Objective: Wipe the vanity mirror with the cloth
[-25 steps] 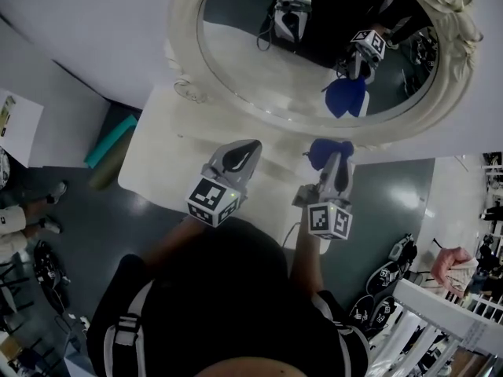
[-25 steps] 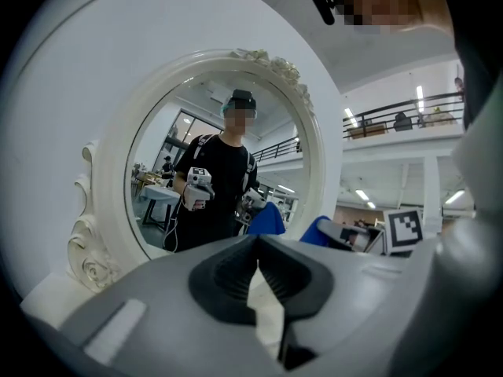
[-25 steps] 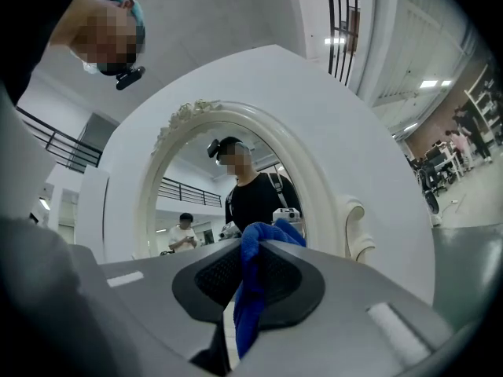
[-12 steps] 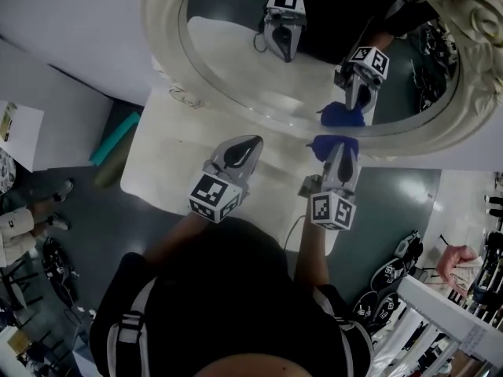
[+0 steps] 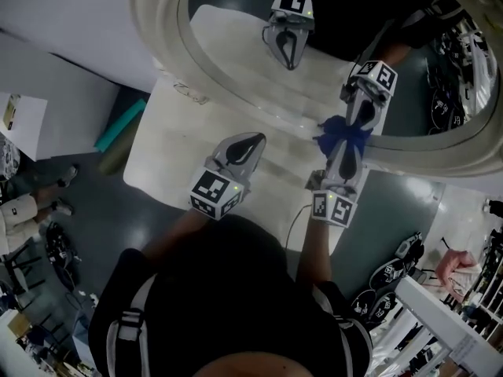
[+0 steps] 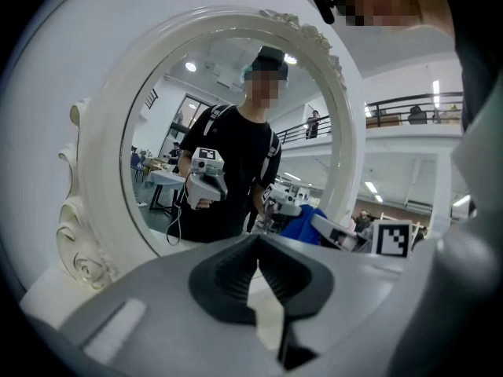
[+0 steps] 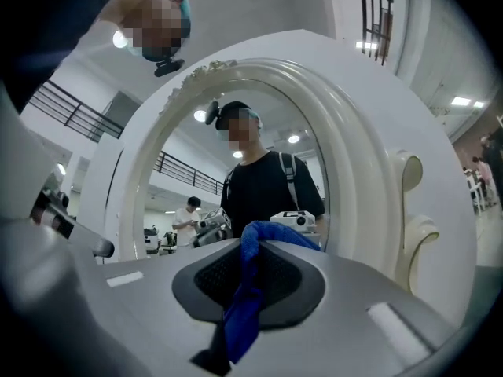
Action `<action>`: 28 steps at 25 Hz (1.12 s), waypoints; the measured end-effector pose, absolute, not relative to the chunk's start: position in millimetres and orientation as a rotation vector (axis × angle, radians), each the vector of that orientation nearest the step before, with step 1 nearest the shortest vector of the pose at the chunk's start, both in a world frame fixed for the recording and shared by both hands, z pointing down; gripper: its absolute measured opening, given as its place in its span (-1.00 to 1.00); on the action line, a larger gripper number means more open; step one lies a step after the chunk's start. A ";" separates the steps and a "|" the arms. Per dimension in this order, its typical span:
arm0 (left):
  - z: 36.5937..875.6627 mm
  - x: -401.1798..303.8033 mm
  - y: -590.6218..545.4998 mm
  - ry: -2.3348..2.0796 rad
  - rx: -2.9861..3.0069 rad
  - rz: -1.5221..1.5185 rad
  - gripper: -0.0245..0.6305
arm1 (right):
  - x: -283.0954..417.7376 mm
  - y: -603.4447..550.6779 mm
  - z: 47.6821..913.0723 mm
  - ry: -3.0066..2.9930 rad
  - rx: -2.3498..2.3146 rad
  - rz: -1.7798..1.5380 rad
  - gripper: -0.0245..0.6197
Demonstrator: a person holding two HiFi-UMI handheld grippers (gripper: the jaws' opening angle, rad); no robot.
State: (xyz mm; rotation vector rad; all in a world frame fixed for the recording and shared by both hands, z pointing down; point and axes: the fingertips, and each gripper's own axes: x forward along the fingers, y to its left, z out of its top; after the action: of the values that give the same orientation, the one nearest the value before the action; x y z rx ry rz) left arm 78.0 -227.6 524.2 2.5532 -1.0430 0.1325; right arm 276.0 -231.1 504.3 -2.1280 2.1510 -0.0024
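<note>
While you have the cloth [image 5: 338, 132] pinched in your right gripper [image 5: 346, 143], work from where it sits now: low on the vanity mirror [image 5: 236, 49], just inside the lower stretch of its white carved frame [image 5: 155, 34]. In the head view the blue cloth meets its own reflection there, so it looks to be on the glass or just off it. I cannot tell which.

The right gripper view shows the jaws clamped on a fold of the cloth [image 7: 242, 305], with a small bunch standing proud of the tips. Only that bunch should meet the glass, so lean in gently and hold the hard jaw tips clear of it. I would sweep in overlapping passes away from the lower frame and up across the mirror. Follow the oval edge closely, since the carved frame could snag the loose cloth.

Your left gripper [image 5: 248, 140] hangs in front of the mirror, over the vanity top [image 5: 169, 144] and well apart from the glass. Its jaws are together on nothing. That is a good place for it, clear of the wiping path.

No brand or lettering can be read anywhere. The only printed marks are the black-and-white square patterns on each gripper's cube.
</note>
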 end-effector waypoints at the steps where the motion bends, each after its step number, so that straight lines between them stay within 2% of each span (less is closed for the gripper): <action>1: 523.5 78.5 -228.7 -1.042 2.552 0.136 -0.91 | 272.8 -232.0 503.8 2.177 -2.128 0.019 -0.81; 14: 511.9 86.0 -235.7 -1.010 2.544 0.154 -0.91 | 259.7 -235.6 494.6 2.225 -2.150 0.065 -0.81; 28: 502.8 85.8 -239.8 -1.026 2.535 0.144 -0.91 | 251.7 -237.9 487.5 2.268 -1.964 0.107 -0.81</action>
State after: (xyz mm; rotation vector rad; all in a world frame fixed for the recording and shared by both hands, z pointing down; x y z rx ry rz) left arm 85.8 -239.8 502.8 2.5350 -1.0256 0.1444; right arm 251.7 -237.9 487.5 -1.9636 2.2676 0.1065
